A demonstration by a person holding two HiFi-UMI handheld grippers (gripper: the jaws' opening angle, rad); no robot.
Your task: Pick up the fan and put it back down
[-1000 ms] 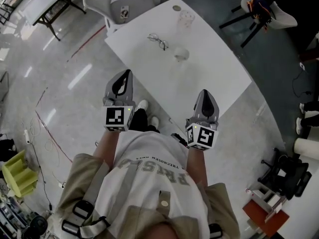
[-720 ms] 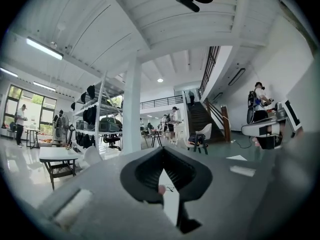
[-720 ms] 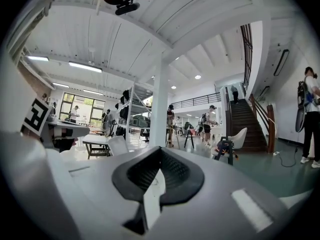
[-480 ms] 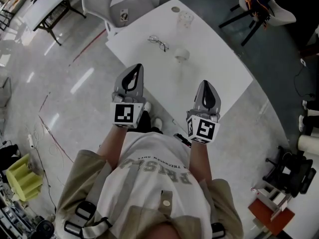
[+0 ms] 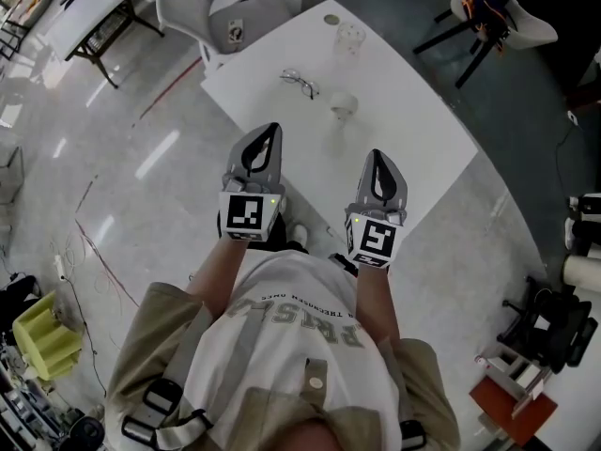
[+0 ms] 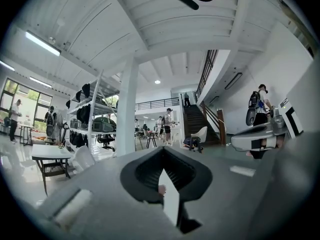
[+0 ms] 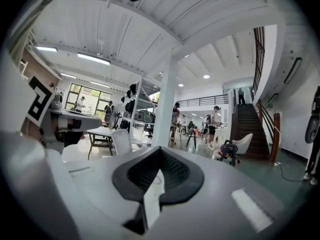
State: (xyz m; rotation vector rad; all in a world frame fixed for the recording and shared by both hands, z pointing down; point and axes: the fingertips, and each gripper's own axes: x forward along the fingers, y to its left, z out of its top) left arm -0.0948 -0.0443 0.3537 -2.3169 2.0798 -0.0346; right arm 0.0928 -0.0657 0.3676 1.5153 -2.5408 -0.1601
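left gripper (image 5: 271, 131) and right gripper (image 5: 377, 155) hover side by side at the near edge of the white table (image 5: 423, 130), each with jaws pressed together and nothing between them. beyond both, untouched on the table, sits the small white fan (image 5: 343, 103). farther back lie glasses (image 5: 300, 81), then a cup (image 5: 349, 36).
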